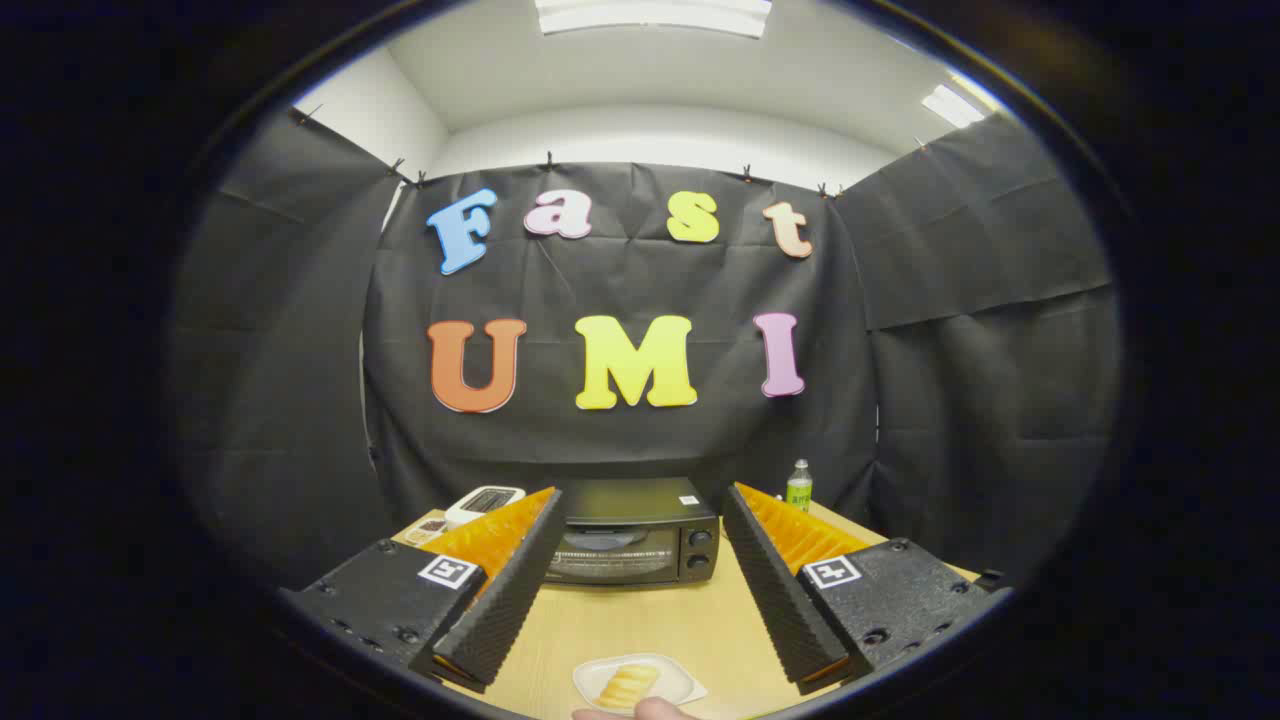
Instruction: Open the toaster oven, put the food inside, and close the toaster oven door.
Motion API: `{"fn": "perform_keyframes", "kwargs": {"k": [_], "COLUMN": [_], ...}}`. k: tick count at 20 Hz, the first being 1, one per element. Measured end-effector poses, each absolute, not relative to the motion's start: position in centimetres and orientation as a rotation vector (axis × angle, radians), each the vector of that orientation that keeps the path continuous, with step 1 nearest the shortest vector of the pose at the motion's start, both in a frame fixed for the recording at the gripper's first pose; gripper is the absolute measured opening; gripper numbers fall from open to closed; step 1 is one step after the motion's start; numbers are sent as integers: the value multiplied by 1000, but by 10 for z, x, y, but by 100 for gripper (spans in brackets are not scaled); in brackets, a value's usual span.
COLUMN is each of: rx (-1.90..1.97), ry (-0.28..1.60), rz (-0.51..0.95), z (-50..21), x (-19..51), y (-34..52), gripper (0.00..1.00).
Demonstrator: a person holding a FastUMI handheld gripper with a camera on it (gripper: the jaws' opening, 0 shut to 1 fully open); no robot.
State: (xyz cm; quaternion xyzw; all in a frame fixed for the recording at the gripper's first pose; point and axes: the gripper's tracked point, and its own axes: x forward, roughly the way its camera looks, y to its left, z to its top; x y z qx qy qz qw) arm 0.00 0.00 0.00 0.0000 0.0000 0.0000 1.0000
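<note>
A black toaster oven point(632, 535) stands at the back of the wooden table, its glass door shut and two knobs on its right side. It lies beyond my fingers, framed between them. My gripper point(640, 500) is open, held above the table with nothing between its fingers. Below and between the fingers, near the table's front, a small white plate point(680, 686) carries a piece of yellow food point(628, 685). A person's fingertip point(640, 710) touches the plate's near edge.
A white device point(484, 502) sits on the table left of the oven, with a small dark packet point(428, 526) beside it. A green-labelled bottle point(798, 486) stands right of the oven. Black cloth walls close in the table on three sides.
</note>
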Motion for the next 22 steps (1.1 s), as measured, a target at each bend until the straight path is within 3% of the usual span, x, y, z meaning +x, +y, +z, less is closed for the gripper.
{"fn": "perform_keyframes", "kwargs": {"k": [22], "rx": [32], "ry": [-10], "rz": [12], "z": [-2], "x": [5], "y": [-5], "gripper": [100]}}
